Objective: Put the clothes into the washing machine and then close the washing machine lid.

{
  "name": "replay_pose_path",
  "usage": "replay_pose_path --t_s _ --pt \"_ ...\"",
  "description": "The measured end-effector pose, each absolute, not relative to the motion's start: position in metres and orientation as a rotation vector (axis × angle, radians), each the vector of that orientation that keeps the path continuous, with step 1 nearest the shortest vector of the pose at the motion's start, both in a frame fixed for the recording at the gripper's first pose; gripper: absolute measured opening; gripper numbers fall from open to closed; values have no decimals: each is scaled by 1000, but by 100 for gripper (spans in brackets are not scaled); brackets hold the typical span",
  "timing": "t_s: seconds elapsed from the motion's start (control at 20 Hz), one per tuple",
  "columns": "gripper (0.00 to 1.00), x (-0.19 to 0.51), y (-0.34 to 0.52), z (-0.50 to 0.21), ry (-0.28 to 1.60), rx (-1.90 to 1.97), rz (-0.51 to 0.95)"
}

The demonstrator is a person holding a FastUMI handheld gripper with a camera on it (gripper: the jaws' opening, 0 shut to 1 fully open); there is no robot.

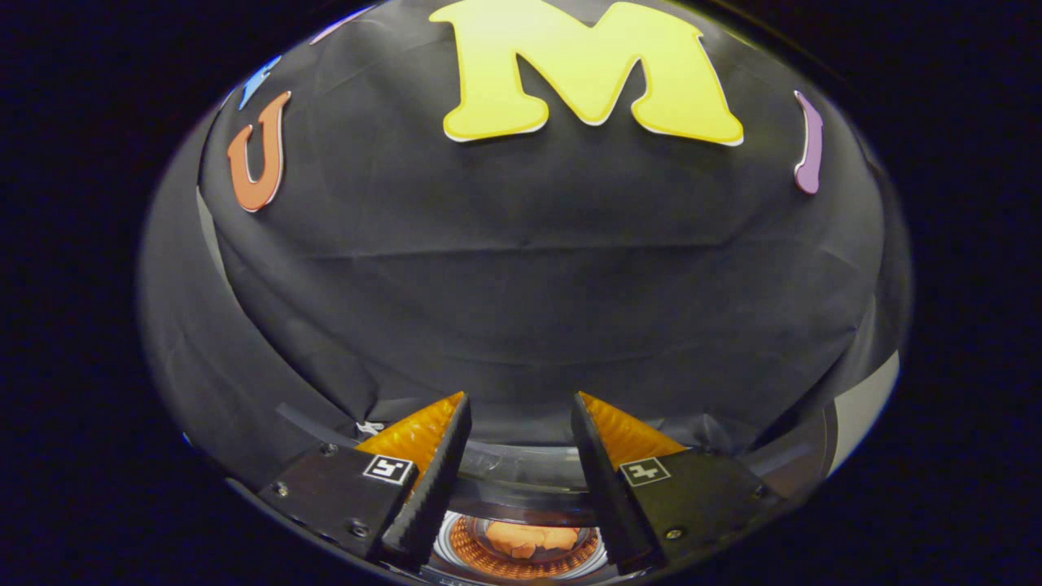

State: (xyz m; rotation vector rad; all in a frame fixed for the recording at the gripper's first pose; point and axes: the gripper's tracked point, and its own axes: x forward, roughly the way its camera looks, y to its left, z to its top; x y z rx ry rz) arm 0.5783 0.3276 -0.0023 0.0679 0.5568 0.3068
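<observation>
The gripper [521,407] hangs above the washing machine [521,480], its fingers [431,480] spread wide and holding nothing. At bottom centre, between the fingers, the clothes [531,538] lie inside the drum [521,561].

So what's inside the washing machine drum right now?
An orange garment lies in the drum, seen between the open gripper fingers. The fingers cover the drum's sides, so anything else in there can't be told.

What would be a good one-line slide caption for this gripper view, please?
Open gripper held above the washing machine drum, orange clothes already inside, black cloth wall beyond.
</observation>
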Motion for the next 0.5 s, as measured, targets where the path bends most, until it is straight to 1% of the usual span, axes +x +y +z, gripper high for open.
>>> replay_pose_path --t_s 0.5 --pt "78 557 325 1 456 62 309"
